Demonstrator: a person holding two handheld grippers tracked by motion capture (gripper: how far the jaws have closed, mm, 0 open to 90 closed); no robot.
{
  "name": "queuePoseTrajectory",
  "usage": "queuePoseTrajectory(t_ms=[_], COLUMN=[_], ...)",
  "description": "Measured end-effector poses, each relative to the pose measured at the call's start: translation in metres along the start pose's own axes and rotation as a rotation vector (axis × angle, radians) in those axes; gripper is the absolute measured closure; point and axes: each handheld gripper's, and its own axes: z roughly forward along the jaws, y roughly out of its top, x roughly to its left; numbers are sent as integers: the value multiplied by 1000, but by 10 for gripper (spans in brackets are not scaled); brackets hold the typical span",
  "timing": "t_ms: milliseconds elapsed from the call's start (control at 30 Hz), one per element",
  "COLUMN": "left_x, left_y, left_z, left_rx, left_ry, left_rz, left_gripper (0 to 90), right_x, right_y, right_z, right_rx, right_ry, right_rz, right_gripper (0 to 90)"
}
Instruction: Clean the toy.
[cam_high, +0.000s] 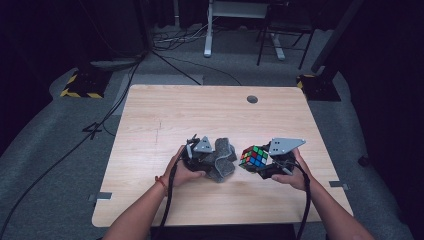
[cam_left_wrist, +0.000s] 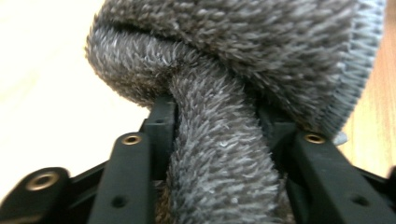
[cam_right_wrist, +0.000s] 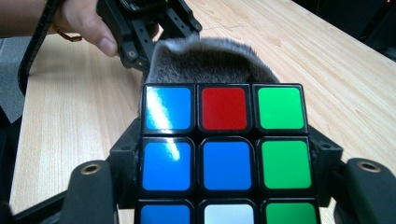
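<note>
Table (cam_high: 165, 115), pale wood, carries the whole scene, and both hands work near its front edge. On it lies a grey cloth (cam_high: 222, 160), bunched and partly lifted, just left of a puzzle cube (cam_high: 253, 157) that is held clear of the wood. The cloth's twisted neck runs straight out along the left gripper (cam_high: 200, 156); in the left gripper view that fold of pile (cam_left_wrist: 219, 158) sits between the two black jaws, which stand close against it on both sides, though I cannot tell whether the pads press it firmly or have eased off (the pile hides the contact). The right gripper (cam_right_wrist: 226, 154) is clamped on the cube, one jaw on each side face, with the blue, red and green stickers facing its camera. From there the cloth (cam_right_wrist: 210, 60) rises directly behind the cube, nearly touching it, with the left gripper (cam_right_wrist: 149, 28) beyond. So the cube lies to the right of the cloth, and the next move likely turns on closing that small gap sideways, cloth face against cube face.
</note>
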Motion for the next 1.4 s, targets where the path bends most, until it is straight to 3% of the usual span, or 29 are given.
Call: queuePoseTrajectory(t_ms=[200,400,600,733,900,1100,1267,1400], left_x=[3,9,12,14,8,-4,-10,-15], left_y=[-1,-2,-5,-8,-4,2,10,17], left_z=[4,5,-1,-10,-19,-29,-34,-33], left_rx=[30,48,56,17,8,-36,-78,-113], left_ry=[-17,-9,-14,-13,-24,-24,-43,-86], left_rz=[-18,-105,-140,-168,-147,-144,-142,-159], left_gripper=[515,184,184,185,182,183,182,183], right_x=[-1,-2,-2,-1,2,11,15,15], right_y=[-1,-4,-5,-5,-5,1,4,4], right_z=[1,4,6,9,13,15,19,21], right_rx=[7,25,33,40,48,34,37,44], right_ry=[2,-1,-8,-7,-7,-23,-35,-40], right_rz=[1,1,-6,-12,-47,-111,-138,-146], right_gripper=[336,336,336,336,336,336,336,336])
